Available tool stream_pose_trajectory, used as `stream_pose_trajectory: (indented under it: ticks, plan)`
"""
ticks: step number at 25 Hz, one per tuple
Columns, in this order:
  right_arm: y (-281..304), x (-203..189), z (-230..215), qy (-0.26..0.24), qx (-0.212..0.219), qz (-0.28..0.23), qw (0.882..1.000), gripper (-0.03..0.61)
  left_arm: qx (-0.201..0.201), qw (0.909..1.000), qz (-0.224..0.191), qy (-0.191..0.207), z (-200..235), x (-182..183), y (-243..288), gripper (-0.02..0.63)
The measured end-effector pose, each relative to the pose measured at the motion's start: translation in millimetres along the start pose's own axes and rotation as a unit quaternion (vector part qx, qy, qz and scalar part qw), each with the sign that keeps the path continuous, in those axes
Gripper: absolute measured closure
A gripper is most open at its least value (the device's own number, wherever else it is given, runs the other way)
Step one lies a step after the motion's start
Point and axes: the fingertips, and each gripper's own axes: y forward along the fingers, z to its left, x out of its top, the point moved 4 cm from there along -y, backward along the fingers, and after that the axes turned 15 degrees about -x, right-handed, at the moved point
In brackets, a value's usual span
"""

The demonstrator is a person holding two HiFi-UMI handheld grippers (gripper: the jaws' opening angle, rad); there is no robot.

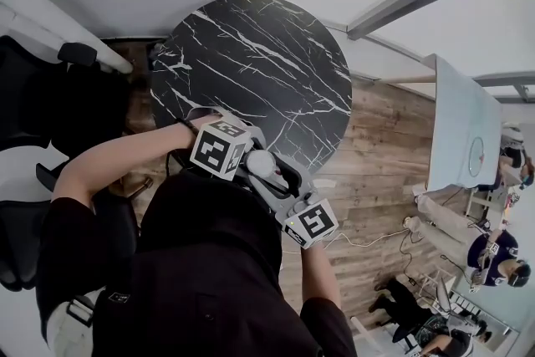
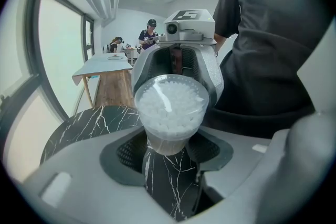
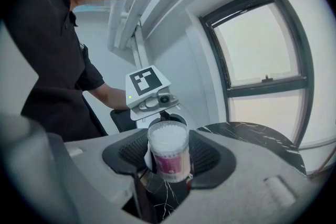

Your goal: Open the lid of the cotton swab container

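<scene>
On the far left a black chair (image 1: 50, 113) is sitting beside me. My left arm is reaching across it, and I am holding my left gripper (image 1: 242, 161) over the near edge of the round black desk (image 1: 251, 54) with white lines on it. This gripper is pointing down at a slant. Its two sides are standing wide, and its dark pads are pinching the lower part of the cotton swab container (image 1: 262, 163).

The container is sitting right in the middle, between my two grippers, at the desk's near edge. I cannot tell if it is resting on the desk or hanging just above it. Its clear lid (image 2: 170, 99) is sitting on top, and lots of white swab tips are showing through. A pink label (image 3: 169, 162) is wrapping its side.

My right gripper (image 1: 280, 184) is coming at the container from the other side, pointing more level. Its pads are pressing on both sides of the container too.

Further right, a wooden floor (image 1: 384, 146) is showing, then a light table (image 1: 456, 130), and some people (image 1: 501, 255) are sitting far off in the corner
</scene>
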Motion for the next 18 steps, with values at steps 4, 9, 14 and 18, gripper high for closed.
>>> stream_pose_trajectory:
  ticks: [4,9,14,18]
  plan:
    - [1.3,-5.5,2.9,-0.008,0.001,0.008,1.0,0.331,-0.004,0.9999,-0.006,-0.014,-3.0,-4.6,4.1,0.359]
    - [1.5,-8.4,5.6,-0.018,0.005,0.011,1.0,0.331,-0.012,0.9996,-0.012,-0.025,-5.5,-9.3,8.9,0.357]
    - [1.7,-4.1,8.5,-0.031,0.003,0.006,1.0,0.331,-0.019,0.9993,-0.008,-0.032,-6.5,-18.1,14.4,0.357]
    - [0.8,-3.3,13.8,-0.05,0.004,0.011,0.999,0.331,-0.022,0.9992,-0.005,-0.033,-7.4,-19.8,17.1,0.357]
